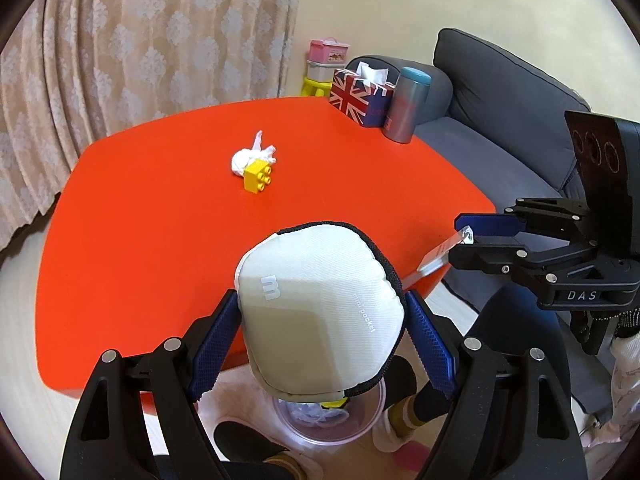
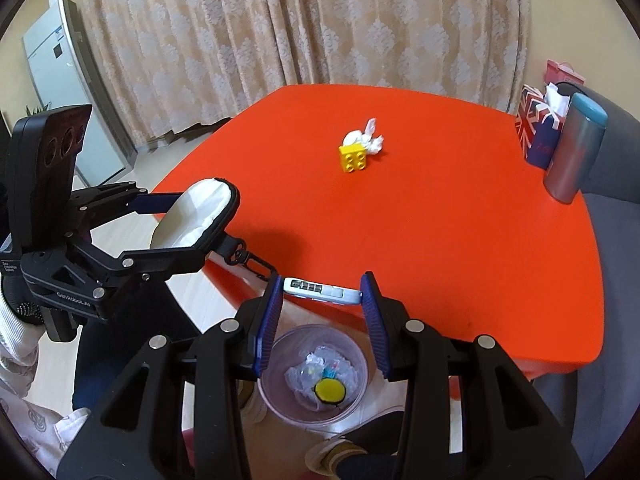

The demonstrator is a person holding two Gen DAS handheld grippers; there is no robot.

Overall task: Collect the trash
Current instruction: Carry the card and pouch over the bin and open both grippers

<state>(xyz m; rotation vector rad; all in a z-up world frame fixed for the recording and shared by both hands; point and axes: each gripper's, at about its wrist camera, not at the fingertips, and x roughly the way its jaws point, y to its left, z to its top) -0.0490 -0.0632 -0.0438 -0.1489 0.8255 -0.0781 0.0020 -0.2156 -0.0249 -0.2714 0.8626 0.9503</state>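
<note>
Left gripper (image 1: pixel 322 322), lower centre, clamps a cream zipped fabric pouch (image 1: pixel 320 312); right gripper (image 2: pixel 322 300) grips a flat white wrapper (image 2: pixel 320 290) directly above the clear plastic bin (image 2: pixel 276 396).

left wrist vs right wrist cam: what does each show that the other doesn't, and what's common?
Left wrist only: the "m" logo face of the white pouch clamped in the left gripper, and the grey sofa's backrest.

Right wrist only: the white appliance by the curtain, the yellow disc in the bin, and the face of the small white device clamped in the right gripper.

Both: orange table, yellow brick, crumpled tissue, Union Jack tissue box, grey tumbler, clear bin.
</note>
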